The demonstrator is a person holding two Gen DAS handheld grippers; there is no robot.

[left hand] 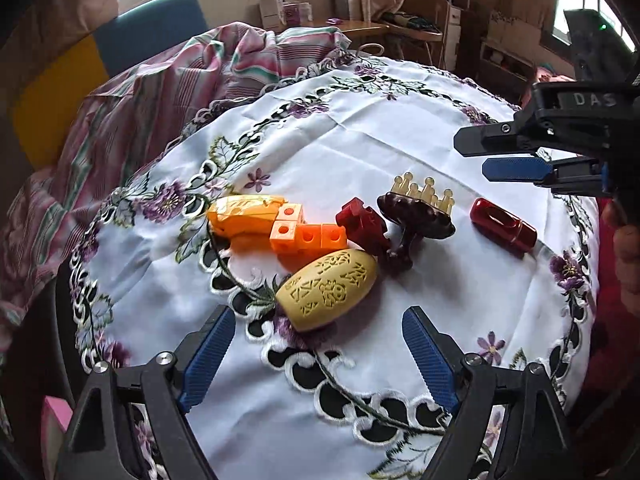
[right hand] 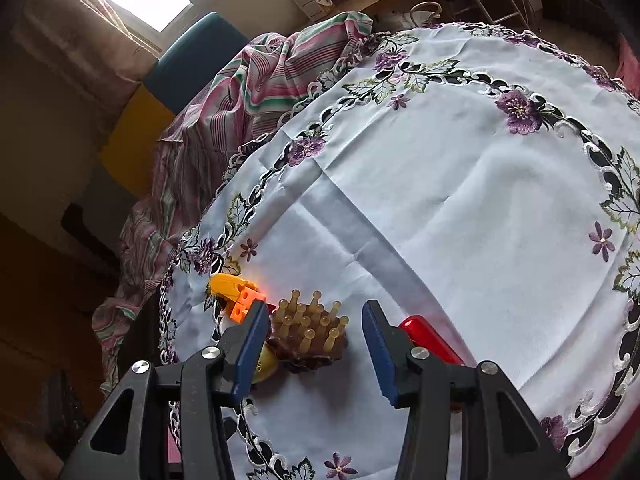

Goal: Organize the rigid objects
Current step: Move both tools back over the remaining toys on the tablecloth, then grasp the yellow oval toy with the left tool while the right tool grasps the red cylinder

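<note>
Several rigid objects lie in a row on the embroidered white tablecloth (left hand: pixel 360 140): an orange block toy (left hand: pixel 276 224), a cream carved oval (left hand: pixel 328 288), a dark red block (left hand: pixel 360 224), a dark brown massager with amber pegs (left hand: pixel 420 212) and a red cylinder (left hand: pixel 502 222). My left gripper (left hand: pixel 320 340) is open and empty, just in front of the oval. My right gripper (right hand: pixel 316 320) is open and empty above the massager (right hand: pixel 312 332); it also shows in the left wrist view (left hand: pixel 476 156). The red cylinder (right hand: pixel 428 336) lies beside its right finger.
A striped pink cloth (left hand: pixel 160 92) is bunched at the table's far left, with a blue and yellow chair (left hand: pixel 152 32) behind it. A wooden desk with boxes (left hand: pixel 320 16) stands beyond. The cloth's far half (right hand: pixel 460 160) carries only embroidery.
</note>
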